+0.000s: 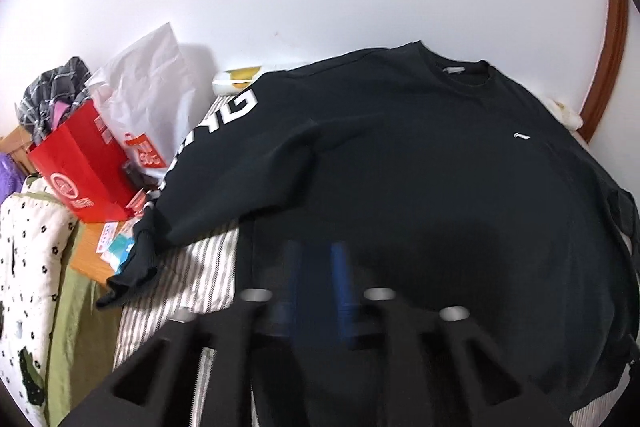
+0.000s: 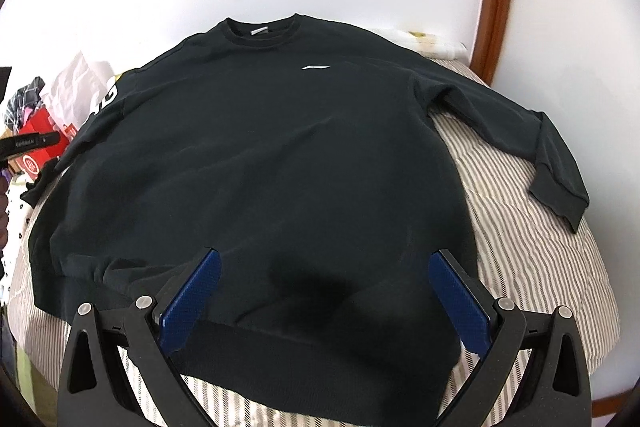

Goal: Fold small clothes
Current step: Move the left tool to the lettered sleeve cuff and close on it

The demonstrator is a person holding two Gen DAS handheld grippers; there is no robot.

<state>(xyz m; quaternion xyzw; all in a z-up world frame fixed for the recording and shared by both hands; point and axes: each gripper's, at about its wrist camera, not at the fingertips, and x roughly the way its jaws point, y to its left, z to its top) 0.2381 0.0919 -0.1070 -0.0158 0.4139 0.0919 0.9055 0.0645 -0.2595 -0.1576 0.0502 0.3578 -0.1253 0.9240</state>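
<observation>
Striped bed cover (image 2: pixel 532 247), black sweatshirt (image 2: pixel 280 167) spread flat on it

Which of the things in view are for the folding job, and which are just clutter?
For the job:
- black sweatshirt, spread flat
- striped bedding under it
- left claw
- right claw, open

Lying about:
- red paper bag
- white plastic bag
- plaid cloth

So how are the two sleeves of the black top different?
The left sleeve has big white letters down it, while the right sleeve is plain black. The left sleeve's cuff hangs off the edge of the striped bedding, near the red bag; the right sleeve lies wholly on the bedding, bent at the elbow. Both are long, spread out from the black sweatshirt, and not yet folded.
</observation>
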